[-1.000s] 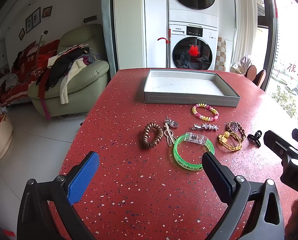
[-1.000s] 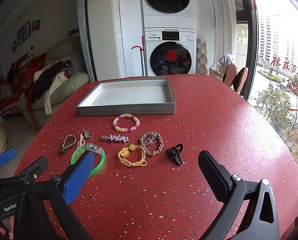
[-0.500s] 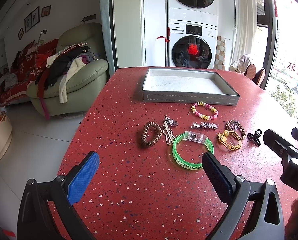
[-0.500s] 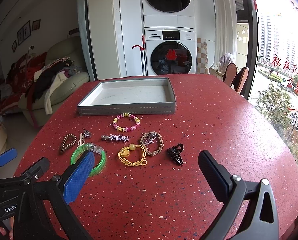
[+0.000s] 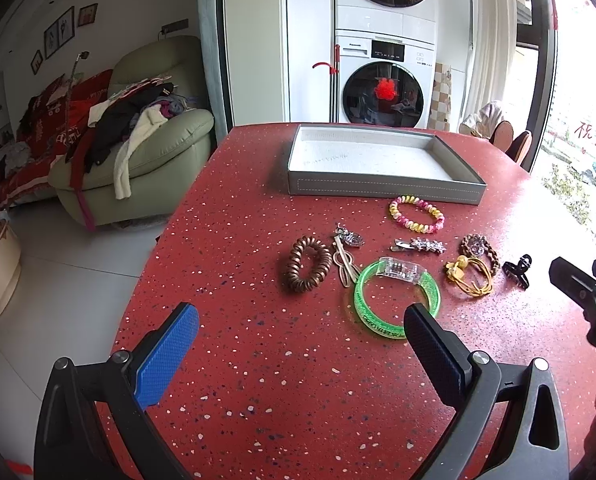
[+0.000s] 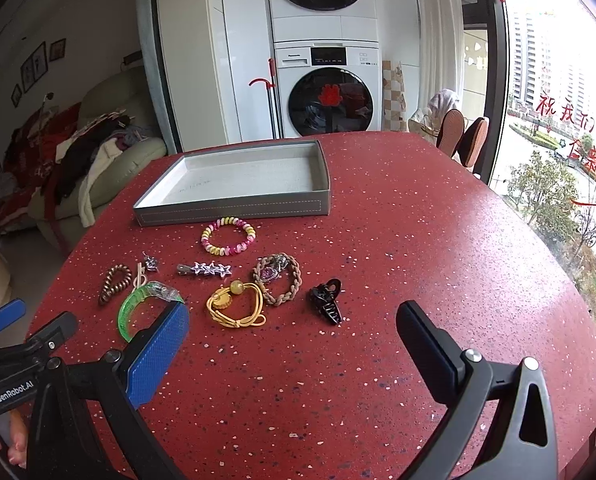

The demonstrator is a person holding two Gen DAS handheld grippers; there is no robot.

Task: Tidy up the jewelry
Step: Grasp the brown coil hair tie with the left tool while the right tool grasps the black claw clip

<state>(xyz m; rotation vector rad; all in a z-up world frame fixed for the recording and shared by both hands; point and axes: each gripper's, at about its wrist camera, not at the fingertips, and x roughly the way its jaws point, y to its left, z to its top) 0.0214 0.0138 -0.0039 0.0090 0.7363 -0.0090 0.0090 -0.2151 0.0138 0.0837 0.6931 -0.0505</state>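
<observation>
An empty grey tray (image 5: pixel 382 190) (image 6: pixel 234 208) stands at the far side of the red table (image 5: pixel 298 380). In front of it lie a pink-yellow bead bracelet (image 5: pixel 417 214) (image 6: pixel 228 236), a star hair clip (image 5: pixel 418 245) (image 6: pixel 204 269), a brown coil tie (image 5: pixel 307 263) (image 6: pixel 115 283), a green bangle (image 5: pixel 394 296) (image 6: pixel 132 310), a yellow cord tie (image 5: pixel 468 278) (image 6: pixel 236 306), a braided brown ring (image 6: pixel 278 278) and a black claw clip (image 5: pixel 518 270) (image 6: pixel 327 301). My left gripper (image 5: pixel 298 334) hovers open before the bangle. My right gripper (image 6: pixel 292 330) is open, near the cord tie and claw clip.
A green sofa (image 5: pixel 138 160) piled with clothes stands left of the table. Stacked washing machines (image 5: pixel 384 60) are behind it, chairs (image 6: pixel 462 136) and a window to the right. A small silver charm (image 5: pixel 348 237) and a beige hairpin (image 5: pixel 345 266) lie by the coil tie.
Both grippers have drifted only slightly; the left view has crept a little toward the jewelry. Nothing was picked up or shifted.
</observation>
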